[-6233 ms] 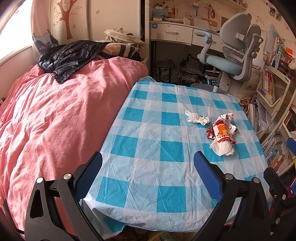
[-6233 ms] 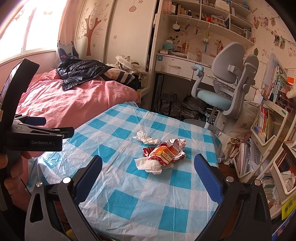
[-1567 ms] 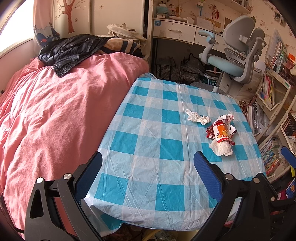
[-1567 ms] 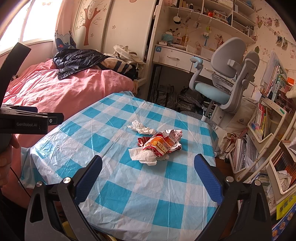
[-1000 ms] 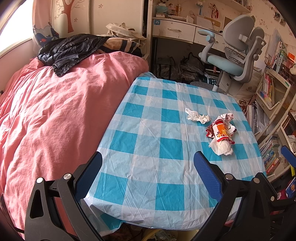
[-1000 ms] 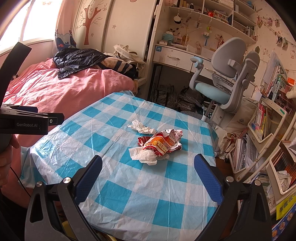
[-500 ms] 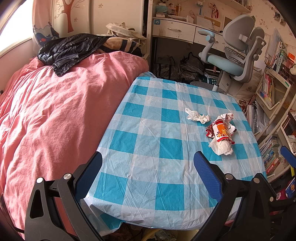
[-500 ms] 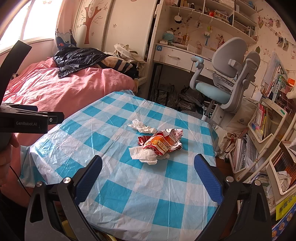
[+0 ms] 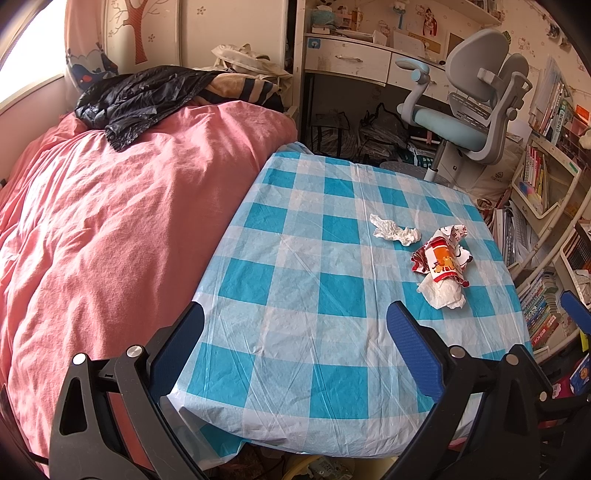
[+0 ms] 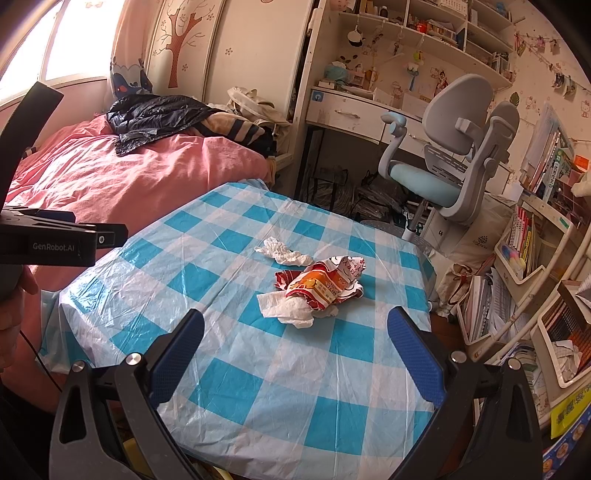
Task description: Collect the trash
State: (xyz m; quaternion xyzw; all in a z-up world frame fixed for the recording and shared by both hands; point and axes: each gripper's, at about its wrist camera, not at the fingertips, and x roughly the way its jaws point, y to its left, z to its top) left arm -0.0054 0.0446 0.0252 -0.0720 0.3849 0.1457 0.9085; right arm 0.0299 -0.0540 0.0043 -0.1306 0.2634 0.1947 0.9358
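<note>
Beside a pink bed, checkered table bears crumpled wrapper.

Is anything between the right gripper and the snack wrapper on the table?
Nothing visible: only bare checked tablecloth lies between the open right gripper and the snack wrapper. A crumpled tissue sits against the wrapper's near side.

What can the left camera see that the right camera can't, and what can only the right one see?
Only the left wrist view shows the whole wide stretch of the pink bed cover beside the table.

Only the right wrist view shows the left gripper from the side, a hand holding it, and the high wall shelves.

Both show the checked tablecloth, the crumpled tissue, the red snack wrapper lying on a second tissue, the grey chair and the black jacket.
</note>
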